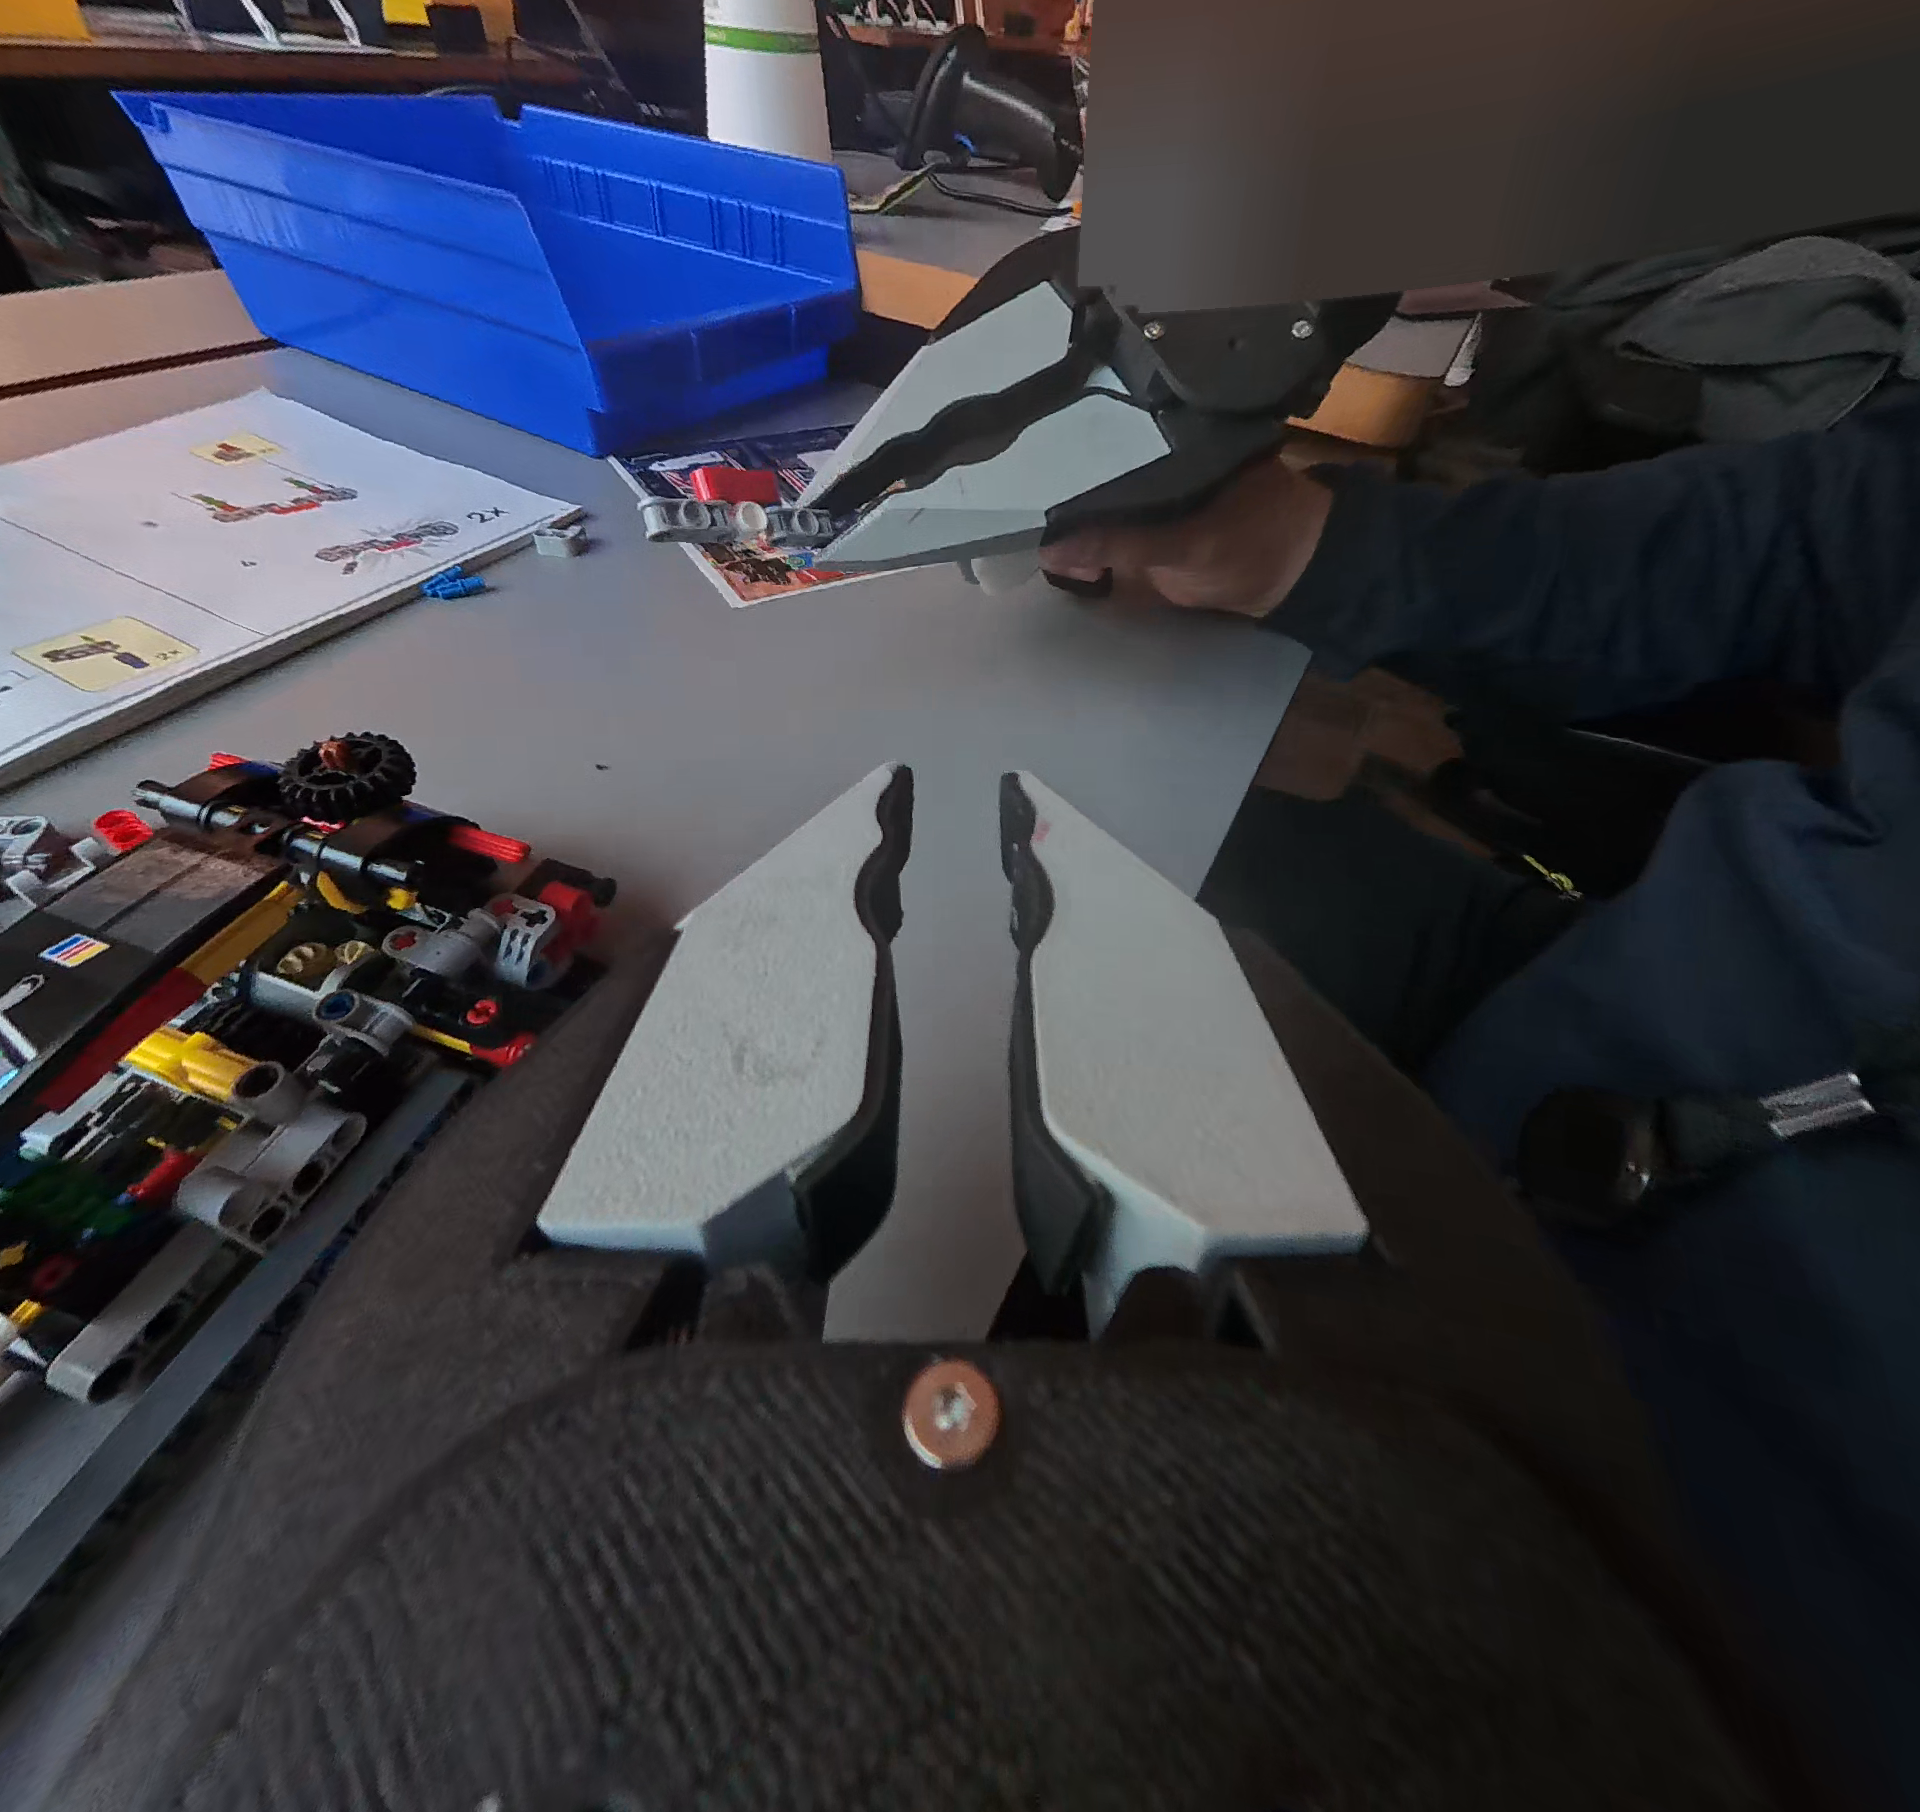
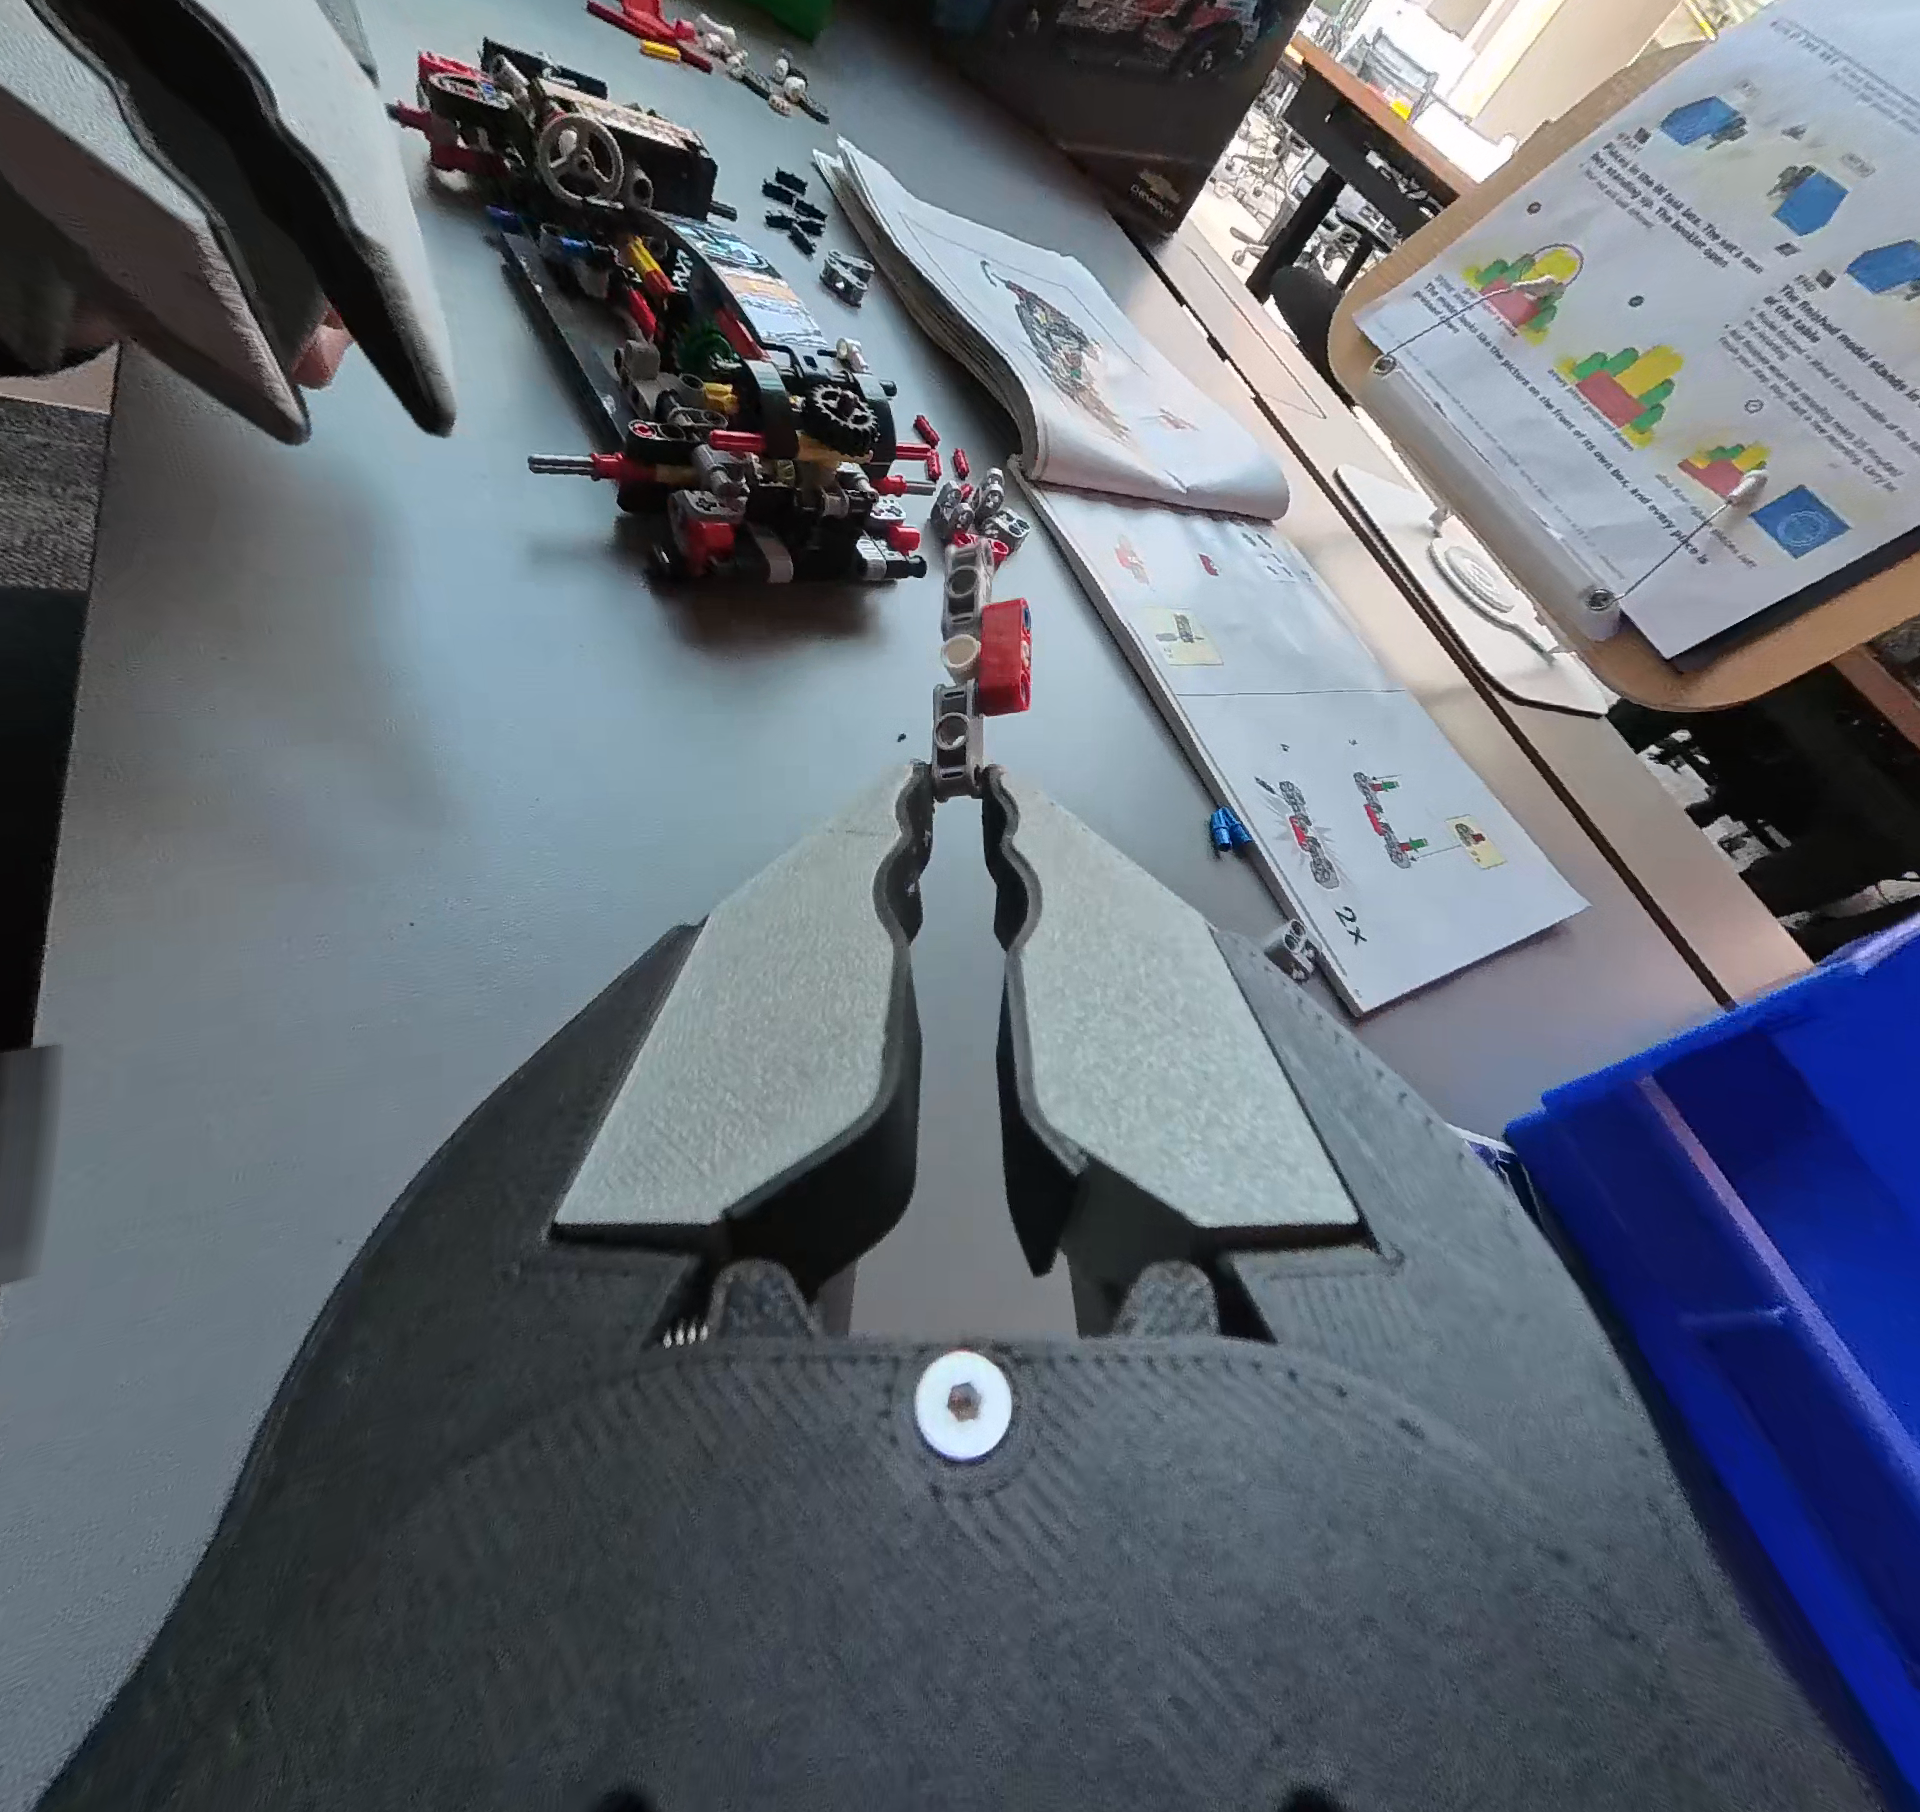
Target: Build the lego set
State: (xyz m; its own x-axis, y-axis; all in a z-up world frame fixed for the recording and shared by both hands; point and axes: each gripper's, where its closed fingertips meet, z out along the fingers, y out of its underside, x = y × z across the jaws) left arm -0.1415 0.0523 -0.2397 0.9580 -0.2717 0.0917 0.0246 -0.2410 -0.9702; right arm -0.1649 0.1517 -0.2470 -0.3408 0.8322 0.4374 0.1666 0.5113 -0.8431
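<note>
Above the tabletop (image 2: 312, 827), mid-way between model car (image 2: 727, 432) and open instruction booklet (image 2: 1299, 723): right gripper (image 2: 958, 786) clamps one end of a grey-and-red brick assembly (image 2: 977, 650). Light, rigid plastic; pin joints likely pop under twist. Better hold: mid-beam. Left gripper (image 1: 956, 796) apart, holding nothing, near the front edge.

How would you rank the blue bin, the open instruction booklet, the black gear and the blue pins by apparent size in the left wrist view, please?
1. Blue bin, though the open instruction booklet runs off frame, so these two are unsure.
2. Black gear.
3. Blue pins.
</note>
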